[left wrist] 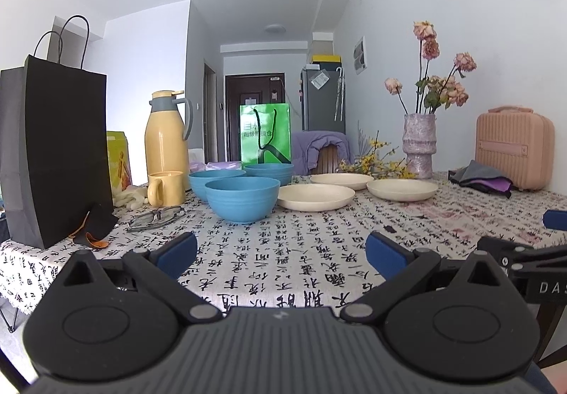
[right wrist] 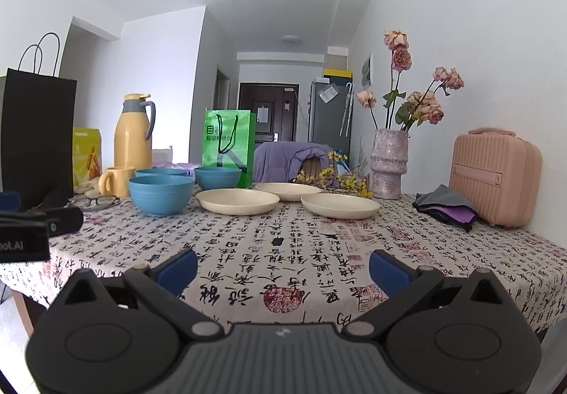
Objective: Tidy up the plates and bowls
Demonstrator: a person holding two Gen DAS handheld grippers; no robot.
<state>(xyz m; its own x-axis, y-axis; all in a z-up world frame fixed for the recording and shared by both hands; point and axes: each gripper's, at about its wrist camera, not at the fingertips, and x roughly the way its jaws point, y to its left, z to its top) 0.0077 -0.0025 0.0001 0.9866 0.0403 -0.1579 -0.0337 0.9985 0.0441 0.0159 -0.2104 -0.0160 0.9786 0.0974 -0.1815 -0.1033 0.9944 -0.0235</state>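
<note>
Both tools are held low over the near edge of the surface (right wrist: pixel 319 245), which is covered by a cloth printed with black calligraphy. The left tool (left wrist: pixel 281 252) is seen with its blue-padded fingers spread wide and nothing between them; the right tool (right wrist: pixel 283 270) is likewise spread wide and holds nothing. Positions are recorded against the purple vase (right wrist: pixel 388 163) of dried roses standing at the far side by the wall. Three cream plates (right wrist: pixel 237 201) are laid flat just to the left of and in front of the vase, each separate, the nearest one (right wrist: pixel 340 205) lying closest to the vase. Three blue bowls (right wrist: pixel 161 195) are grouped upright further left of the vase, beyond the plates, the front bowl standing close beside the leftmost plate. A yellow mug (right wrist: pixel 115 180) and a yellow thermos jug (right wrist: pixel 133 131) are noted left of the bowls, and a pink case (right wrist: pixel 494 176) is noted right of the vase.
</note>
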